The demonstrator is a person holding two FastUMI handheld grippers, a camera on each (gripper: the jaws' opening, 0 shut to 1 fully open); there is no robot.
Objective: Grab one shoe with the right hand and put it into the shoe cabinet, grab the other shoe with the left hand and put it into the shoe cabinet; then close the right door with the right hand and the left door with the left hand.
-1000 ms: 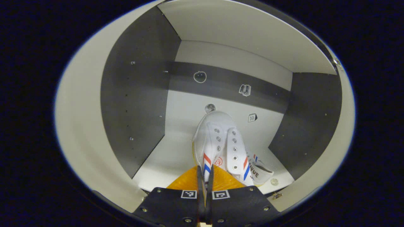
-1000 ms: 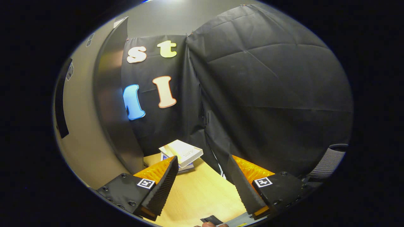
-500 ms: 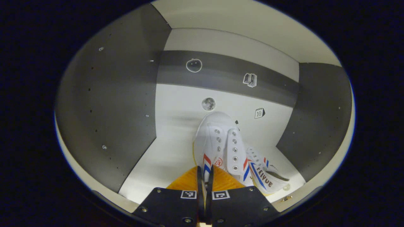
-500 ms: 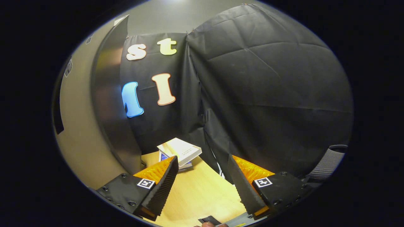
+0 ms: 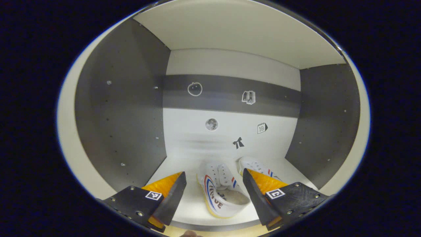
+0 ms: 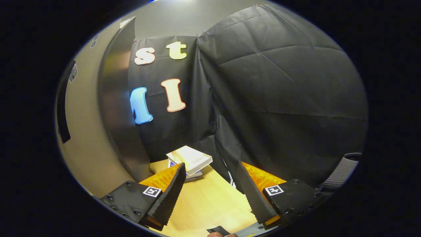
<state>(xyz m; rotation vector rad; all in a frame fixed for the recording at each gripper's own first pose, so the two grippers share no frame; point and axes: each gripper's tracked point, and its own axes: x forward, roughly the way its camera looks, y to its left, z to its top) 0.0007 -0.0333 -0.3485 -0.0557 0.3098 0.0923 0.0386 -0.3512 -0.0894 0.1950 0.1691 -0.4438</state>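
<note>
1. Looking into the shoe cabinet [image 5: 118,125] in the left gripper view, I hold my left gripper [image 5: 214,192] with its fingers spread wide and nothing between them but air above the shelf.
2. One white shoe [image 5: 221,194] with red and blue stripes lies on the cabinet floor at the lower centre of the frame, its opening toward the camera, in the gap between my fingers and touching neither.
3. A second shoe [image 5: 260,166] rests just to the right of the first, partly hidden behind my right-hand finger, toe toward the back panel.
4. Small stickers [image 5: 211,124] dot the pale back panel and the dark band across it, in the middle of the frame.
5. In the right gripper view, my right gripper [image 6: 210,187] is released too, fingers well apart and empty, hanging over a light wooden table [image 6: 207,204] at the bottom of the frame.
6. An open cabinet door [image 6: 115,108] curves up the left side of that frame, dark face toward the camera.
7. A short stack of books [image 6: 190,159] sits on the table just beyond my left-hand fingertip, near the foot of the door.
8. A ribbed grey object at the right edge is too cut off to identify.
</note>
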